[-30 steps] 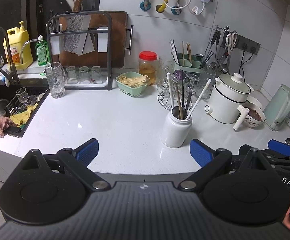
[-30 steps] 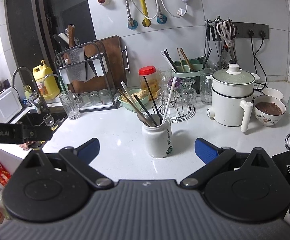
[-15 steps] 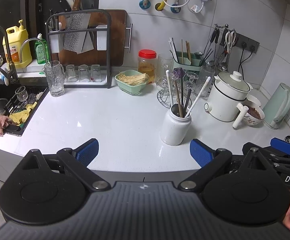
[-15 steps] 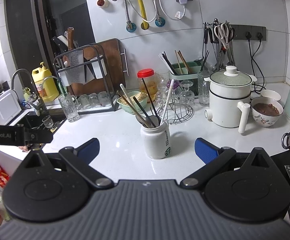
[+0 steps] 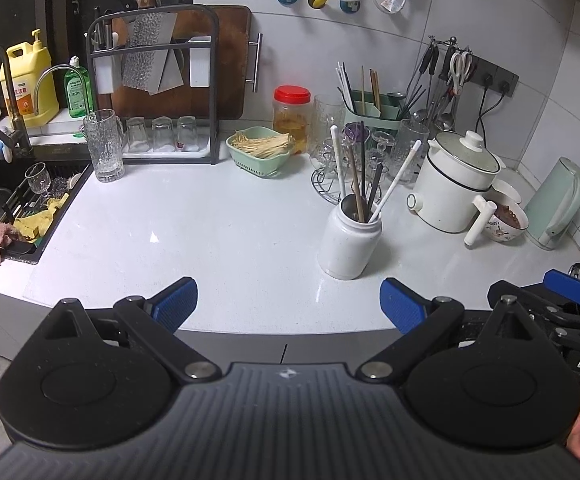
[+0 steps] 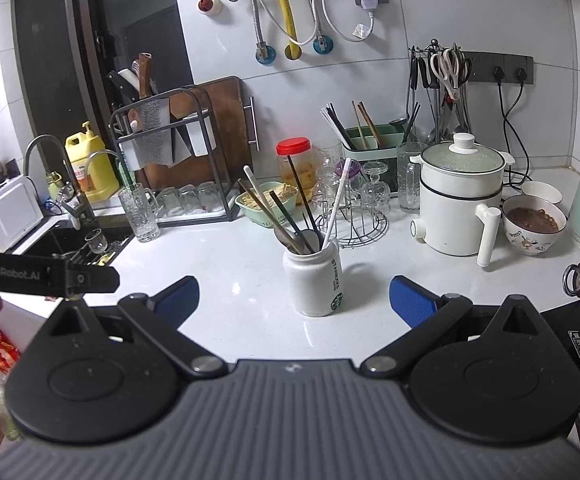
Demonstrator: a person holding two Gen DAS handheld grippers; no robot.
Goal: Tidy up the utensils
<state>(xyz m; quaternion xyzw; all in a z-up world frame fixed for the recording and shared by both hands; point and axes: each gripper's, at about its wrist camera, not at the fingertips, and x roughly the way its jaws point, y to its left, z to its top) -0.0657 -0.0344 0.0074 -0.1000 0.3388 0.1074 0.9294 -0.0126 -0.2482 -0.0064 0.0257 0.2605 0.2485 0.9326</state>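
Observation:
A white ceramic jar (image 5: 348,247) (image 6: 315,280) stands on the white counter and holds several utensils (image 6: 302,216): white-handled ones, dark chopsticks and spoons. Against the back wall a green utensil caddy (image 5: 370,110) (image 6: 370,148) holds chopsticks and straws. My left gripper (image 5: 288,302) hovers open over the counter's front edge, the jar just beyond its right finger. My right gripper (image 6: 292,300) is open too, with the jar standing ahead between its blue pads, not touched. Neither holds anything.
A white electric pot (image 6: 460,200), a bowl of brown food (image 6: 534,228) and a pale green kettle (image 5: 558,204) stand right. A wire glass rack (image 6: 354,220), green basket (image 5: 260,152), red-lidded jar (image 5: 292,114), knife and board rack (image 5: 158,80) line the back. The sink (image 5: 14,208) is left.
Both grippers have drawn back slightly from the counter, so the jar looks a little farther and higher in each view. Both stay open.

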